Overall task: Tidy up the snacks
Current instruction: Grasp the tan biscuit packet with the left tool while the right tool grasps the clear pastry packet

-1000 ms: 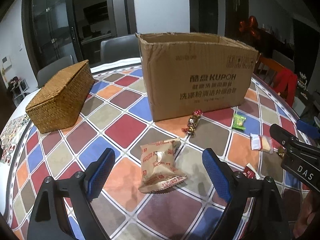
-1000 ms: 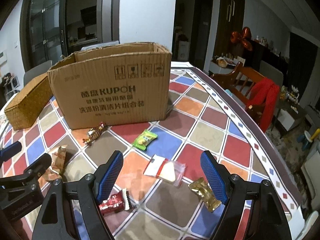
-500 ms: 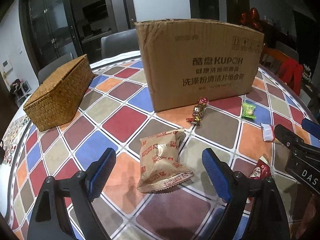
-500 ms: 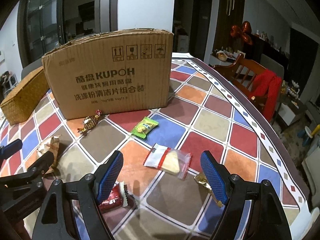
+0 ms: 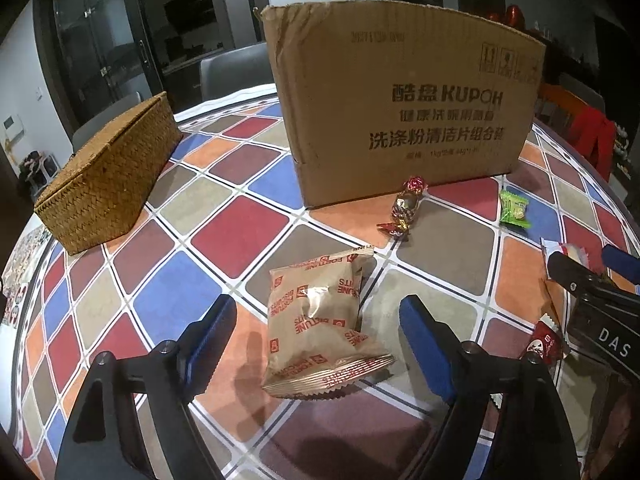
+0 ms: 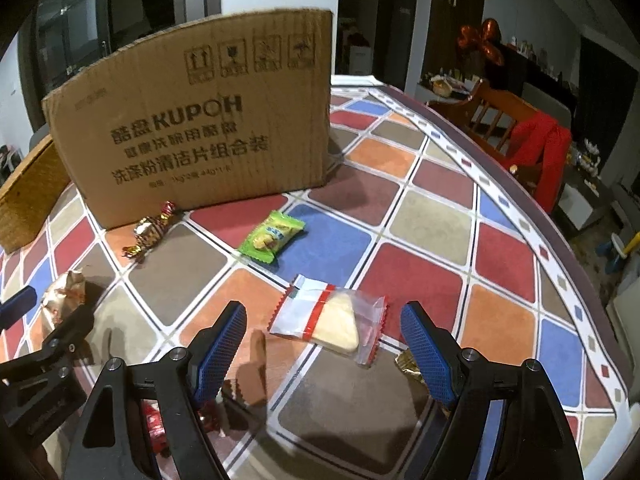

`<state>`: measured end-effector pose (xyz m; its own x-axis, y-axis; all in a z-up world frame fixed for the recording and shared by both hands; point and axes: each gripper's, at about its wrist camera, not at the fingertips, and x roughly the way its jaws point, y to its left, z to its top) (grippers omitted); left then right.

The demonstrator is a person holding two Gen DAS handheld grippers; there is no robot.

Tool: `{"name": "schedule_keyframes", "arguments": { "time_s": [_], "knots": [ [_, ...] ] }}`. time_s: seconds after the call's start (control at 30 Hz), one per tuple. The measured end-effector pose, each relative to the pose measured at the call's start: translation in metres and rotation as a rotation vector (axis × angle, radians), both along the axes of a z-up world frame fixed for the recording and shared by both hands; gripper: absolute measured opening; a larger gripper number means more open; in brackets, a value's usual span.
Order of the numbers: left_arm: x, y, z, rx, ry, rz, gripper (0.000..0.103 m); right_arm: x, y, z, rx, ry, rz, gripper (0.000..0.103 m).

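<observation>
A brown biscuit packet (image 5: 320,344) lies flat on the chequered tablecloth between the blue pads of my left gripper (image 5: 316,308). Those jaws are closing, with a gap still on both sides of the packet. My right gripper (image 6: 322,312) stands open just above the table, and a clear packet with a red stripe (image 6: 340,324) lies between its fingertips, untouched. A tall cardboard box (image 5: 400,112) stands behind both. A twist-wrapped candy (image 6: 150,232) and a green candy (image 6: 272,236) lie at the foot of the box.
A woven basket (image 5: 108,176) sits at the far left. A red packet (image 5: 544,344) lies between the two grippers and a gold wrapper (image 6: 408,364) by the right one's right finger. The table's rim (image 6: 560,260) curves along the right, with a wooden chair (image 6: 500,120) beyond.
Both grippers have sunk toward the table and come closer to their packets, which now look larger. The left jaws have narrowed slightly. No snack has moved.
</observation>
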<state>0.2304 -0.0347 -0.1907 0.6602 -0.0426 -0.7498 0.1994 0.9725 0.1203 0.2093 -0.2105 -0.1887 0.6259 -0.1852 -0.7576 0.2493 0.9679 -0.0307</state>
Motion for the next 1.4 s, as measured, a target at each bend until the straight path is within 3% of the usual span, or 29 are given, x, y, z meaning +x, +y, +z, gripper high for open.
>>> {"name": "schedule_keyframes", "arguments": {
  "time_s": [0.27,0.57,0.83,0.93,1.4],
  "knots": [
    [0.005,0.002,-0.003,-0.007,0.015,0.009,0.072,0.009,-0.003,-0.013,0.056,0.052,0.004,0.080],
    [0.010,0.007,-0.011,-0.040,0.051,0.016,0.059,0.013,0.001,-0.013,0.041,0.054,0.003,0.079],
    [0.007,0.006,-0.007,-0.056,0.039,0.002,0.054,0.014,-0.002,-0.010,0.052,0.040,0.006,0.054],
    [0.005,0.006,-0.004,-0.060,0.020,0.005,0.052,0.013,-0.001,-0.008,0.063,0.029,0.020,0.039],
    [-0.001,0.004,0.008,-0.064,0.009,-0.009,0.048,0.008,-0.003,0.004,0.077,0.007,0.028,0.035]
  ]
}}
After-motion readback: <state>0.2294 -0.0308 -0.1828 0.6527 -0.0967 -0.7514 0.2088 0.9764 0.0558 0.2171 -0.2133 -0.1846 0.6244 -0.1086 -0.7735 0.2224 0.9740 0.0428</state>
